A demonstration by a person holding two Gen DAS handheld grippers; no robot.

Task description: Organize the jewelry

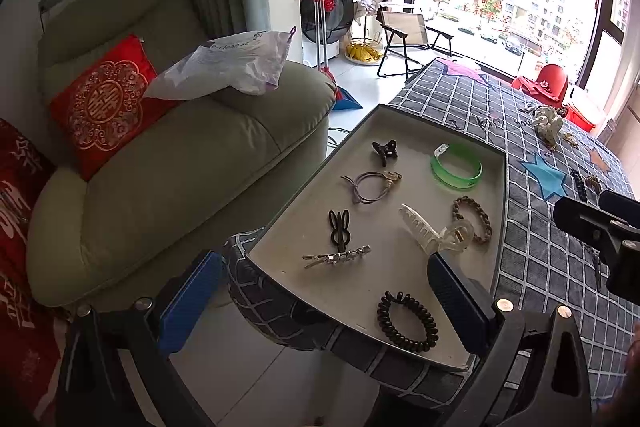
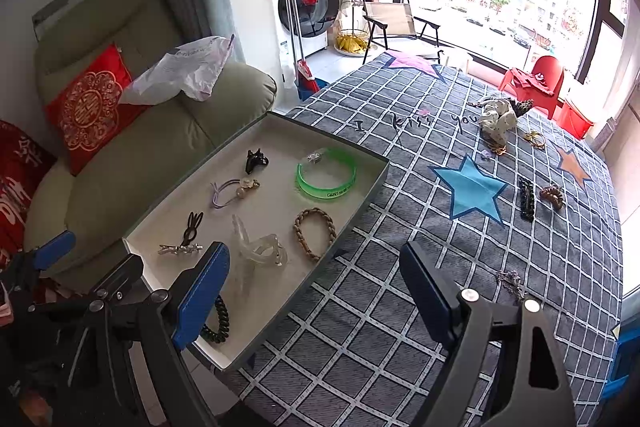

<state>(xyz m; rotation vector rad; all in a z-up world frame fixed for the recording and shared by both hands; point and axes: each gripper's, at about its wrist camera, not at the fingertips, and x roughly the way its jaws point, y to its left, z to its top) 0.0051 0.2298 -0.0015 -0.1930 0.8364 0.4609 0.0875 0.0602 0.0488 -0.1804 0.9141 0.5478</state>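
Observation:
A shallow grey tray (image 1: pixel 498 211) (image 2: pixel 362 211) lies on the checked tablecloth at the table's left corner. It holds a green bangle (image 1: pixel 456 171) (image 2: pixel 326 175), a clear claw clip (image 1: pixel 434 233) (image 2: pixel 260 245), a braided bracelet (image 1: pixel 472 219) (image 2: pixel 314 233), a black coil tie (image 1: pixel 406 321) (image 2: pixel 218 323), a lilac hair tie (image 1: pixel 370 183) (image 2: pixel 234 189), black clips and a silver clip (image 1: pixel 336 257). My left gripper (image 1: pixel 326 303) is open and empty over the tray's near corner. My right gripper (image 2: pixel 314 301) is open and empty above the tray's right edge. Loose pieces lie on the cloth: a black chain (image 2: pixel 526 199), a brown clip (image 2: pixel 552 195), a scrunchie (image 2: pixel 498 121).
A silver chain (image 2: pixel 510 283) lies on the cloth by my right finger. A green sofa (image 1: pixel 180 163) with a red cushion stands left of the table. Red chairs (image 2: pixel 536 83) and a window are beyond the table's far edge.

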